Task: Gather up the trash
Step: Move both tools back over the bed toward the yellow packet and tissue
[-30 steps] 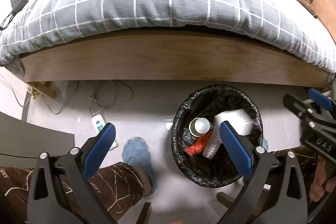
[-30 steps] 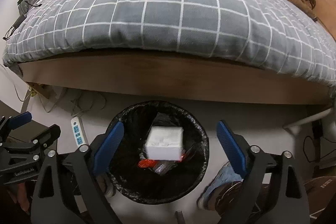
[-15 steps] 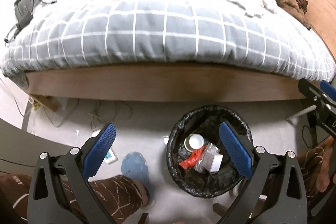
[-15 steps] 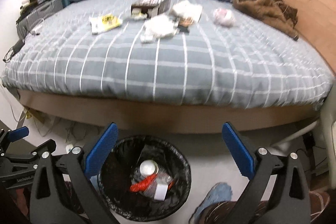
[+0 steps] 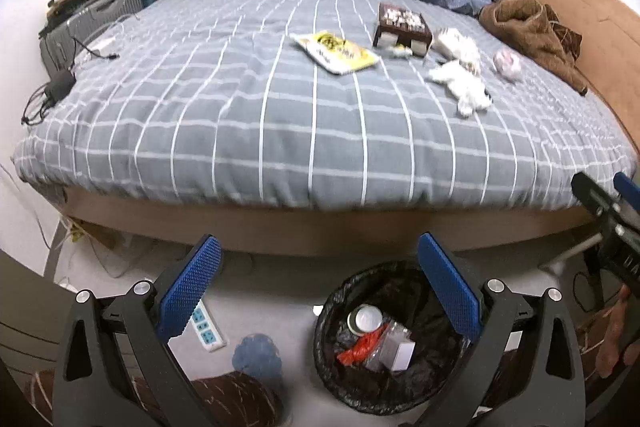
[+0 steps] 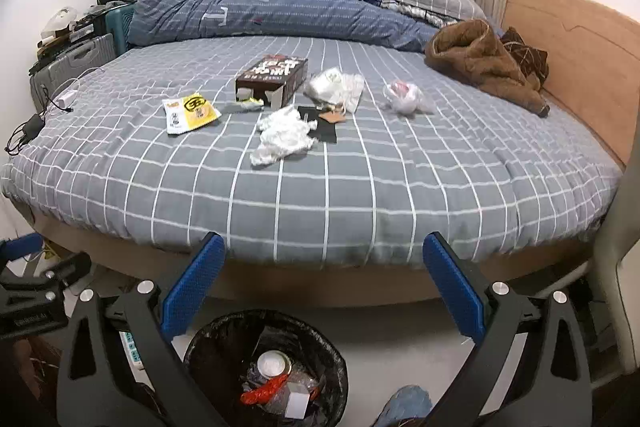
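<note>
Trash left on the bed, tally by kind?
Boxes: 1, brown box
Snack wrappers: 1, yellow wrapper
White crumpled wads: 2
Clear plastic bags: 1
Black sheets: 1
Total: 6

Black hand-held gripper (image 5: pixel 320 287), blue pads (image 5: pixel 190 285)

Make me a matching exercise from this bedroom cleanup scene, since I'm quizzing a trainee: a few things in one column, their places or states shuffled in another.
Things:
1. yellow snack packet
2. red wrapper
3. brown garment
4. right claw

Places or states:
A. inside the black-lined bin
B. open, holding nothing
C. flat on the grey checked bedcover, left of the dark box
D. heaped by the wooden headboard

Pairs: 1-C, 2-A, 3-D, 4-B
</note>
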{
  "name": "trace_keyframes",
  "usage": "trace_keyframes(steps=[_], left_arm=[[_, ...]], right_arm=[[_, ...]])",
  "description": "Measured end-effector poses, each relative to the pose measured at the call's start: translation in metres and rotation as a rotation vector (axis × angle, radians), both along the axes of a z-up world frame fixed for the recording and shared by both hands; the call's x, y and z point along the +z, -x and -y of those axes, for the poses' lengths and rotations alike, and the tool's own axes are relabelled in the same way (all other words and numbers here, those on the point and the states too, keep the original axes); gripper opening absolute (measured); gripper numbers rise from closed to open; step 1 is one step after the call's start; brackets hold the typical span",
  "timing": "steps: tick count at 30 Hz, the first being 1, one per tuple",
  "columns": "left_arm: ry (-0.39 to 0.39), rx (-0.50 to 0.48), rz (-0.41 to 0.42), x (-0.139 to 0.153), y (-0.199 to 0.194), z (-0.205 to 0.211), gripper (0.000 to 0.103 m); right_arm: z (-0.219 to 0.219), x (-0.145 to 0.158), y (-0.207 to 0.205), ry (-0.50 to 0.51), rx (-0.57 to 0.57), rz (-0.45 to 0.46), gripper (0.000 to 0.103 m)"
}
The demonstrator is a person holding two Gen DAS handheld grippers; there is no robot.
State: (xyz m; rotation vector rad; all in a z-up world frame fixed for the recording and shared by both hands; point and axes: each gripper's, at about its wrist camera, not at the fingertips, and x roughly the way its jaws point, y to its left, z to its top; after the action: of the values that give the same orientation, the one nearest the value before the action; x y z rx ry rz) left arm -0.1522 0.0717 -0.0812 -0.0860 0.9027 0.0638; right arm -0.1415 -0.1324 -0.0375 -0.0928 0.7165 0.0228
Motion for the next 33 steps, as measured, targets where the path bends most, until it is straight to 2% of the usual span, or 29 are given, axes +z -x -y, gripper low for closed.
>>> trace_keyframes(steps=[6,18,26,33], left_arm=[[-0.009,0.007,0.044,0.019,-0.016,0.001,0.097],[-0.023,0.018,0.079,0.027,-0.063,0.002,0.097],[-0.046,0.023,0.068,0.023,-0.097,0.0,0.097],[-0.037,0.029,0.048,0.017,-0.14,-0.001,0.097]], right_arm=[[0.002,0.006,-0.017,-0.005,-0.003,0.008,0.095],[0.009,0.015,-0.063,0.008,-0.019,0.036,0.095],[0.032,0.009,-0.094,-0.018,-0.072,0.017,0.095],[0.033,0.002,-0.124,-0.027,-0.057,-0.002,0.095]])
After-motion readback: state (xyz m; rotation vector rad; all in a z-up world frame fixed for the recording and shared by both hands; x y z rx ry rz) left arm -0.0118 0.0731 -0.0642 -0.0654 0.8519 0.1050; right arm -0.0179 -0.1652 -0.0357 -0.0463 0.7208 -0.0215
